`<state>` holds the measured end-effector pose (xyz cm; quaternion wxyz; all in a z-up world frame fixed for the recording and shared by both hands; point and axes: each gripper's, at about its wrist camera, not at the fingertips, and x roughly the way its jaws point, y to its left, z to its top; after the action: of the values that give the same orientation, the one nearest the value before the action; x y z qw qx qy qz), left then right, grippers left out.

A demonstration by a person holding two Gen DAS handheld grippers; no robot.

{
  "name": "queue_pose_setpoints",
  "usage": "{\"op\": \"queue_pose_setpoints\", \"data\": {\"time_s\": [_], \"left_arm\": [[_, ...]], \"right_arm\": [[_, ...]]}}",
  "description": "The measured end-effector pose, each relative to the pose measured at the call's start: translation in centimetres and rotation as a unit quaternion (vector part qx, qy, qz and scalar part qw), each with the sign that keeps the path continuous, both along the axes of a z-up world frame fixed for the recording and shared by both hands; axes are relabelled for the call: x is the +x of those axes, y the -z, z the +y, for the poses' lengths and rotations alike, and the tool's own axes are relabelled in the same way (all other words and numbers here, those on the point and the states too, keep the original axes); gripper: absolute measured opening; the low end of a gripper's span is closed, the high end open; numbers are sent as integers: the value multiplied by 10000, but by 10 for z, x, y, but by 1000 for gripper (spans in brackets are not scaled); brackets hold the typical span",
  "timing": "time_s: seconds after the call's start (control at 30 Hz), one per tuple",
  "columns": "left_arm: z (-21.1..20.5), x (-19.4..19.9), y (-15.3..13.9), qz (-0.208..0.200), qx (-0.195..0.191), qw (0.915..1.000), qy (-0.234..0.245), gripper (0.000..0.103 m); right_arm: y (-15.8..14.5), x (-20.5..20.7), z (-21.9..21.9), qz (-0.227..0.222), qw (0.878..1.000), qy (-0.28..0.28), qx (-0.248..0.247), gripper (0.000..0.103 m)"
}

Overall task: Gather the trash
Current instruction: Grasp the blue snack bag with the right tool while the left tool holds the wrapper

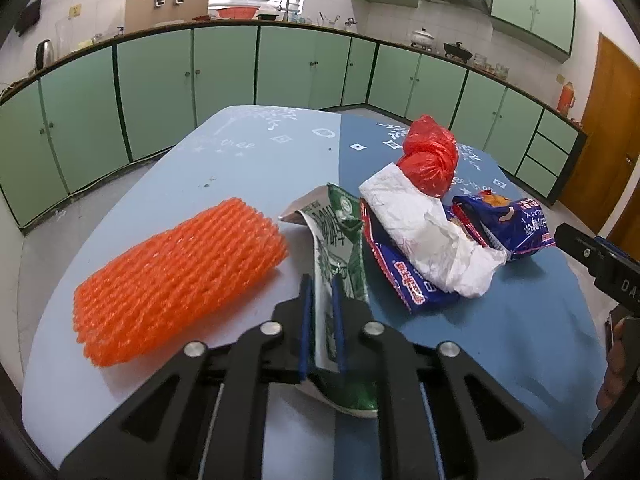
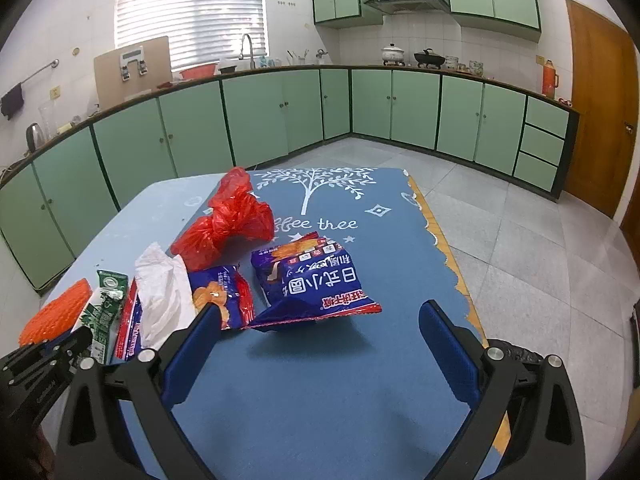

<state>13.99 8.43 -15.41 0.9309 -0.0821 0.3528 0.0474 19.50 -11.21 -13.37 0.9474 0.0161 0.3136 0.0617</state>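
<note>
Tongs on the left gripper (image 1: 322, 284) are clenched on the flattened green-and-white paper carton (image 1: 340, 256), beside the orange foam fruit net (image 1: 180, 276). Right gripper (image 2: 318, 332) gapes wide over the blue table mat (image 2: 320, 400), the purple-blue snack bag (image 2: 312, 284) just ahead.

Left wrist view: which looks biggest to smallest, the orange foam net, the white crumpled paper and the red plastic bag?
1. Orange foam net, clearly largest.
2. White crumpled paper.
3. Red plastic bag, smallest.
The bag lies farthest from the camera, so its true size may be nearer the paper's.
</note>
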Motion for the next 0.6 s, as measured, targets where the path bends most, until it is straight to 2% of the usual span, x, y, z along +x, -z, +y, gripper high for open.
{"op": "queue_pose_setpoints", "data": {"time_s": [0.27, 0.6], "left_arm": [[1, -3, -4, -119, -103, 9999, 19, 4], [3, -7, -28, -476, -84, 9988, -8, 4]], "right_arm": [[0, 2, 0, -1, 10000, -3, 14, 97], [-3, 9, -4, -98, 9999, 74, 9, 97]]}}
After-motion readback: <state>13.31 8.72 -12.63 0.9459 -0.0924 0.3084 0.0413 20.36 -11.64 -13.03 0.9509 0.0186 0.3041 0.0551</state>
